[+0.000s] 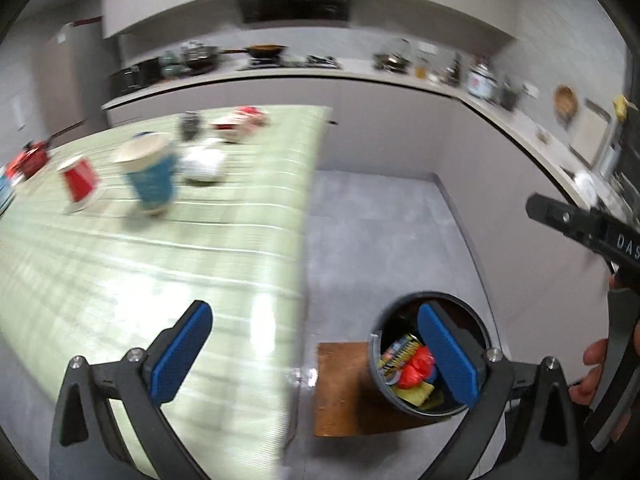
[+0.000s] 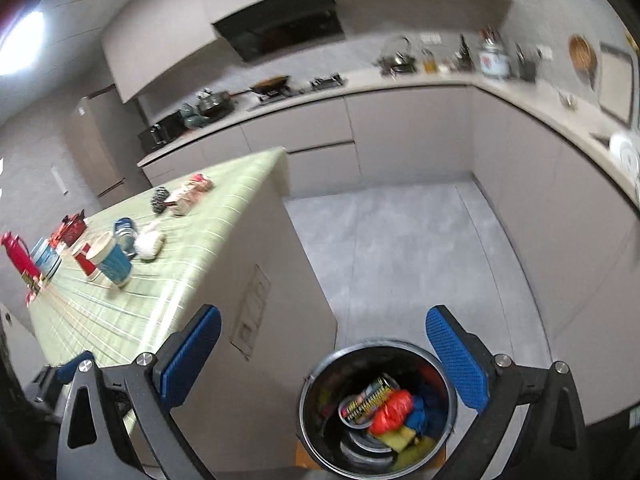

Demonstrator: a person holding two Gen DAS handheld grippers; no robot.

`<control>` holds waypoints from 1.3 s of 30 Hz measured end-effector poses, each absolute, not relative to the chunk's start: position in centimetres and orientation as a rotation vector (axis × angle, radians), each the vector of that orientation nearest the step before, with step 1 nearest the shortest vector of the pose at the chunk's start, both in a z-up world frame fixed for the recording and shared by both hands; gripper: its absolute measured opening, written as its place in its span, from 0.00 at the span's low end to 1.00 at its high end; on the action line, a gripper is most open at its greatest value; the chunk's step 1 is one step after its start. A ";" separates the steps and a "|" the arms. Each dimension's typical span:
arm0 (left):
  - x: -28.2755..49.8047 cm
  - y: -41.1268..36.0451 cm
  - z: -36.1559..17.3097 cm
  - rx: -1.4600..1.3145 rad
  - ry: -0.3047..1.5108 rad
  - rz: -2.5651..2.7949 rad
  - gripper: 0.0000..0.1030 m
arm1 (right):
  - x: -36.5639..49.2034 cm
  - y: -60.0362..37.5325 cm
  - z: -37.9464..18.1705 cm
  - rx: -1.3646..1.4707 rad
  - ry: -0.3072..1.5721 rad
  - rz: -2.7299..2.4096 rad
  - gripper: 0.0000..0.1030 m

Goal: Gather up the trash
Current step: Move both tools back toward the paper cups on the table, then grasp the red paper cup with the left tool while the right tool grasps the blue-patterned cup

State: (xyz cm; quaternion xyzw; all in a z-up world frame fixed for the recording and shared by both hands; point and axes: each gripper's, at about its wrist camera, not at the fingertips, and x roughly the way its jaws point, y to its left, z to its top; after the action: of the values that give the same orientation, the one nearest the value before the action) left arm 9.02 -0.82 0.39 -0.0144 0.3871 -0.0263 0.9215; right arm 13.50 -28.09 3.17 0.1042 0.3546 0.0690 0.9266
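1. The right gripper (image 2: 323, 364) hangs with its blue pads spread wide and nothing between them. The trash bin (image 2: 378, 412) stands just below, slightly toward its right finger, already holding a printed wrapper, something red, something blue and a yellow piece.
2. The left gripper (image 1: 316, 358) is likewise spread and empty, straddling the table edge: its left finger is over the green striped tablecloth (image 1: 132, 280), its right finger over the bin.
3. My judgement is that the step in hand is going back for another piece. It is best to come at the blue paper cup (image 1: 151, 176) from the side with the jaws wide, and to close gently so the wall does not buckle.
4. Ahead and to the left lie the remaining pieces: the red cup (image 1: 80, 184), a white crumpled wad (image 1: 202, 164), and red-and-white packaging (image 1: 239, 123) farthest off.
5. Only the left view shows the wooden stool (image 1: 340, 388) under the bin, and the right tool with the person's fingers (image 1: 592, 368) on its handle.
6. Only the right view shows a red bottle (image 2: 16, 254) and a red basket (image 2: 71, 229) at the far left of the table.
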 end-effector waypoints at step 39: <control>15.1 29.6 -3.0 -0.204 0.789 0.178 0.97 | 23.0 7.0 2.6 0.006 0.776 0.386 1.00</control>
State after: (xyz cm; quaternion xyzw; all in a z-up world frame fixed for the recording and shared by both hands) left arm 15.06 29.63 -2.95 -0.0991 0.3832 0.0864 0.9143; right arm 23.04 6.97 2.63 0.0031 0.3758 0.1869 0.9077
